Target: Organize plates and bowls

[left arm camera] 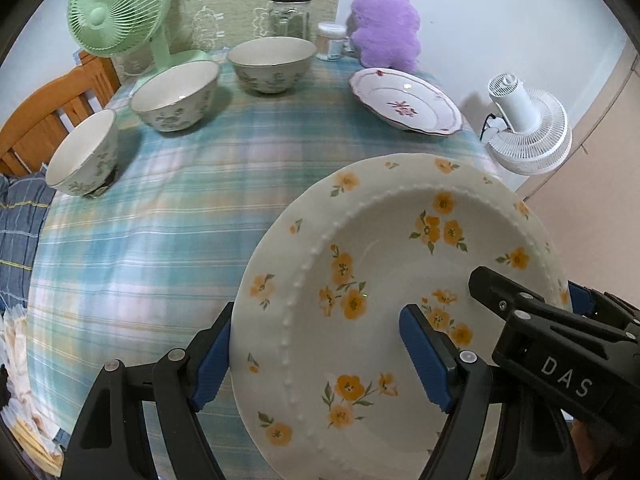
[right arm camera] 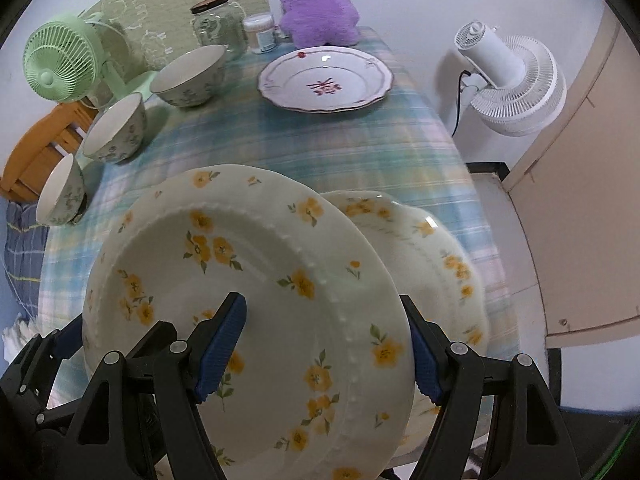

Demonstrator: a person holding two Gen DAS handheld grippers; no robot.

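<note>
A white plate with yellow flowers [left arm camera: 384,288] [right arm camera: 256,300] is held tilted above the plaid table by both grippers. My left gripper [left arm camera: 320,360] is shut on its left rim. My right gripper [right arm camera: 324,354] is shut on its right rim and shows at the right in the left wrist view [left arm camera: 520,320]. A second yellow-flowered plate [right arm camera: 436,256] lies on the table under it. A pink-rimmed plate [left arm camera: 406,100] [right arm camera: 324,80] lies at the far right. Three floral bowls [left arm camera: 82,152] [left arm camera: 174,94] [left arm camera: 272,62] stand along the left and back.
At the back stand a green fan [left arm camera: 116,12], a glass jar [left arm camera: 290,14], a small container [left arm camera: 330,40] and a purple plush toy [left arm camera: 386,24]. A white fan [left arm camera: 528,128] stands beyond the table's right edge. A wooden chair [left arm camera: 52,116] is at the left.
</note>
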